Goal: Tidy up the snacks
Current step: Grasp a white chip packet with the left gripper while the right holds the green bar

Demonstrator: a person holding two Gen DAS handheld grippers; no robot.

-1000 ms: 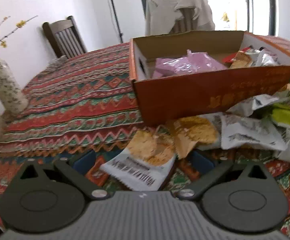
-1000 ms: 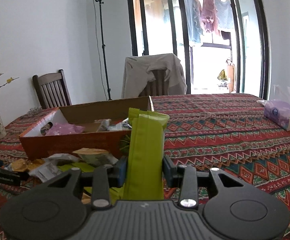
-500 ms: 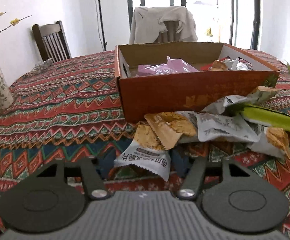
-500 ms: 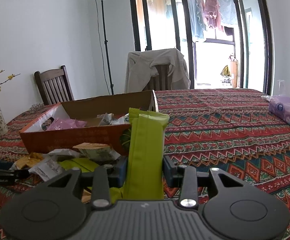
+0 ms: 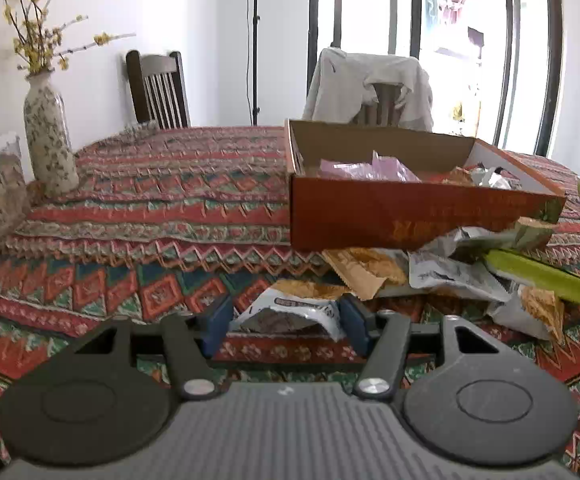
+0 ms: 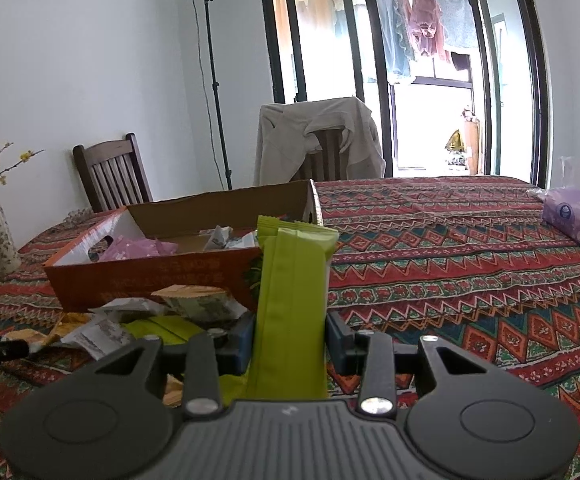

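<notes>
- Far left of the bench (image 5: 138, 208): a speckled vase (image 5: 48, 136) with yellow sprigs stands well apart from the work. No need to go near it.
- My left tongs (image 5: 286, 320): jaws are closing on a white-and-orange cracker packet (image 5: 290, 308), which sits between the blue pads with its printed end towards me. The pads look to be on its edges. It seems just clear of the cloth, though I cannot be sure.
- Judgement: this wrapper is thin and puffy, so it may fold or slip. I should confirm a firm pinch before carrying, and lift it level over the wall instead of dragging it through the pile.
- Centre: the orange cardboard box (image 5: 409, 220) is open-topped and already holds a purple packet (image 5: 365, 168) and some foil ones. Free floor appears near its left end; I aim there.
- In front of the box: a loose pile of snack packets (image 5: 449, 272) leans against the front wall, a green bar (image 5: 537, 276) among them. Still to be sorted.
- My right tongs (image 6: 290, 340): partly closed on a green packet (image 6: 293, 280), held upright, pads pressing both sides, in front of the box's right corner.
- Judgement: place one hand at a time, left first, so the tongs do not cross above the box.
</notes>
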